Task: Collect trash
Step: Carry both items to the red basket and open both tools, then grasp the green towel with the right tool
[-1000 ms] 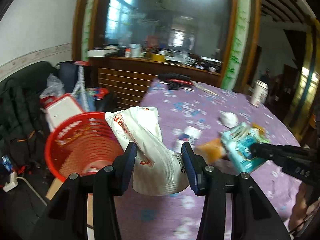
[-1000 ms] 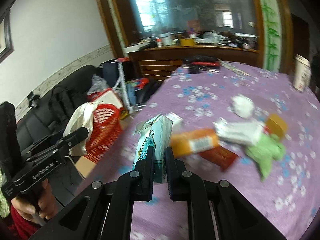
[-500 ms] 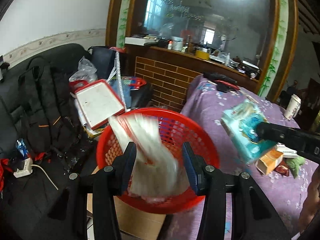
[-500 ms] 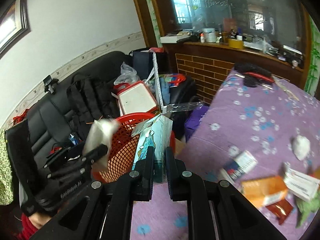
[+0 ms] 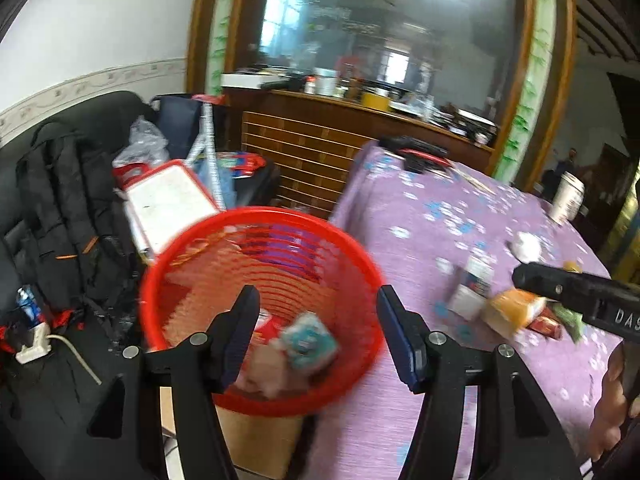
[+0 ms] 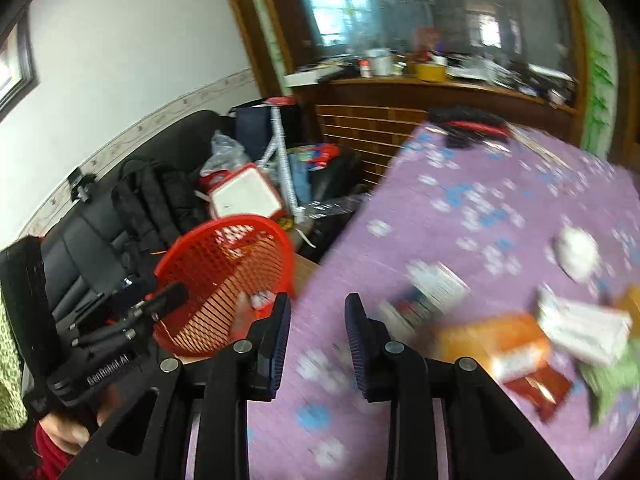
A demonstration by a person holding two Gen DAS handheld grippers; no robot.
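Trash collection partly complete. Deposited in red basket (image 5: pixel 256 304): teal carton (image 5: pixel 308 346) plus pale crumpled wrapping (image 5: pixel 264 368), both blurred, lying on basket floor. Basket located beside edge of purple floral tablecloth (image 6: pixel 460 200), atop cardboard box (image 5: pixel 256 436).

Remaining on tablecloth, right wrist view: orange box (image 6: pixel 496 344), white packet (image 6: pixel 580 328) just beside it, green crumpled item (image 6: pixel 612 380), dark red wrapper (image 6: pixel 540 388), small white-and-dark carton (image 6: pixel 432 292), white wad (image 6: pixel 576 252) farther back. Paper cup (image 5: pixel 566 198) near far table edge; trash status not determinable.

Left gripper (image 5: pixel 316 332): jaws spread wide, empty, above basket mouth. Right gripper (image 6: pixel 316 328): jaws parted, empty, over near table edge, aimed toward remaining items.

Estimated progress: early stage; at least five pieces outstanding. Likely next pickup: orange box or small carton, nearest right gripper.
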